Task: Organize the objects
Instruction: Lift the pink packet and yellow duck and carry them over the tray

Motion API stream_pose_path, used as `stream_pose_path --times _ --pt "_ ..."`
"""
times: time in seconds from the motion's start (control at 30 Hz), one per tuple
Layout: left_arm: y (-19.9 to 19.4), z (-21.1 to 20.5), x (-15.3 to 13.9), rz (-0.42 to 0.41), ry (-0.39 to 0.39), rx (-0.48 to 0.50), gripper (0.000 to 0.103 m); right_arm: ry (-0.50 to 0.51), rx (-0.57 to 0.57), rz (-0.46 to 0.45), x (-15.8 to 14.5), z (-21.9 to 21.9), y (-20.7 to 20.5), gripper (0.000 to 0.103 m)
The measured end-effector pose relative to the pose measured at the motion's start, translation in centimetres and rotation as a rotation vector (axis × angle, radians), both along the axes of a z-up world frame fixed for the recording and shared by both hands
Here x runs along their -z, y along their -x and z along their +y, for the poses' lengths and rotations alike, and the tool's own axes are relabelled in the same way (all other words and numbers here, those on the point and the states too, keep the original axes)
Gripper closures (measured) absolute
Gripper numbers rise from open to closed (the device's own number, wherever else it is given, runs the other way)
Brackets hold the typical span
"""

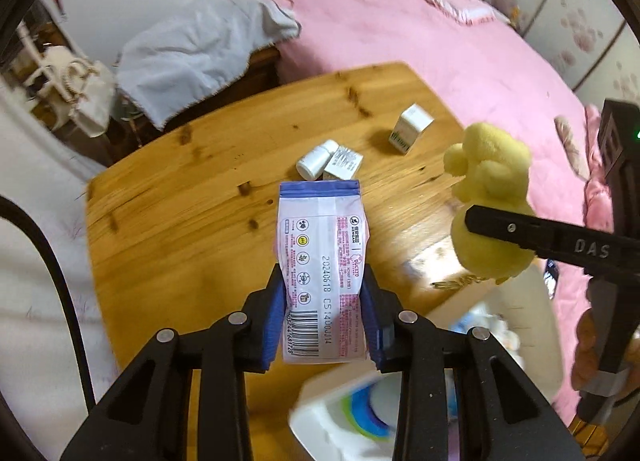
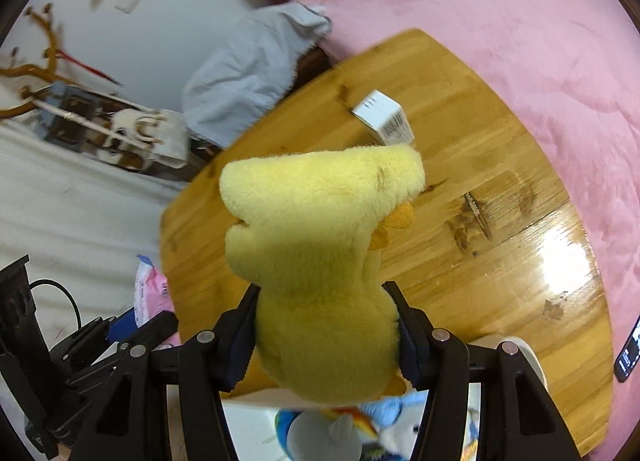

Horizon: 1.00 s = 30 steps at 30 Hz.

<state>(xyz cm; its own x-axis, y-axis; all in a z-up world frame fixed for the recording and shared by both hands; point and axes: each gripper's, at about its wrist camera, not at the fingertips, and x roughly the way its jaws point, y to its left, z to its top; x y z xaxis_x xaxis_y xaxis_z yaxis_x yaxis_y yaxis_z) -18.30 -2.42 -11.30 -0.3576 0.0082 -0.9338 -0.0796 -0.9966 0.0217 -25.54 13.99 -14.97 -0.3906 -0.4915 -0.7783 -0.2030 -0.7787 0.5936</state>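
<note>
My left gripper (image 1: 325,301) is shut on a white-pink-blue packet (image 1: 322,257) with a barcode, held above the wooden table (image 1: 168,213). My right gripper (image 2: 326,325) is shut on a yellow plush duck (image 2: 320,245), held above the table's near edge; the duck also shows in the left wrist view (image 1: 490,197). On the table lie a white bottle (image 1: 315,160), a small silver-white box (image 1: 343,164) beside it, and a white carton (image 1: 410,127), which also shows in the right wrist view (image 2: 384,123). The packet shows at the left in the right wrist view (image 2: 150,293).
A white storage bin (image 1: 340,417) with colourful toys sits below the grippers, also in the right wrist view (image 2: 256,429). A pink bed (image 1: 460,53) lies behind and right of the table. A grey cloth (image 1: 192,53) drapes furniture at the far left. A phone (image 2: 630,349) lies on the bed.
</note>
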Motion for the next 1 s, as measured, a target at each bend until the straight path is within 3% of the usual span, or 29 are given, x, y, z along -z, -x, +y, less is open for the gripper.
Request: stream_pose_path --times 0.23,0.43,0.67,1.0 --pt "-5.6 3.1 -5.2 0.070 -0.035 -0.061 0.066 0.017 -0.061 0.129 -4.9 1.7 -4.7 0.044" --pt "-9.7 5.6 -7.5 0.096 -0.065 -0.123 0.066 0.002 -0.129 0.226 -8.4 2.9 -9.4 0.044" --pt "-12.8 7.7 -8.2 0.134 -0.062 -0.181 0.066 -0.046 -0.222 0.303 -10.8 3.4 -14.1 0.044" --pt "-15.4 8.5 -7.1 0.117 -0.087 -0.250 0.066 -0.079 -0.307 0.320 -10.9 4.5 -18.0 0.044"
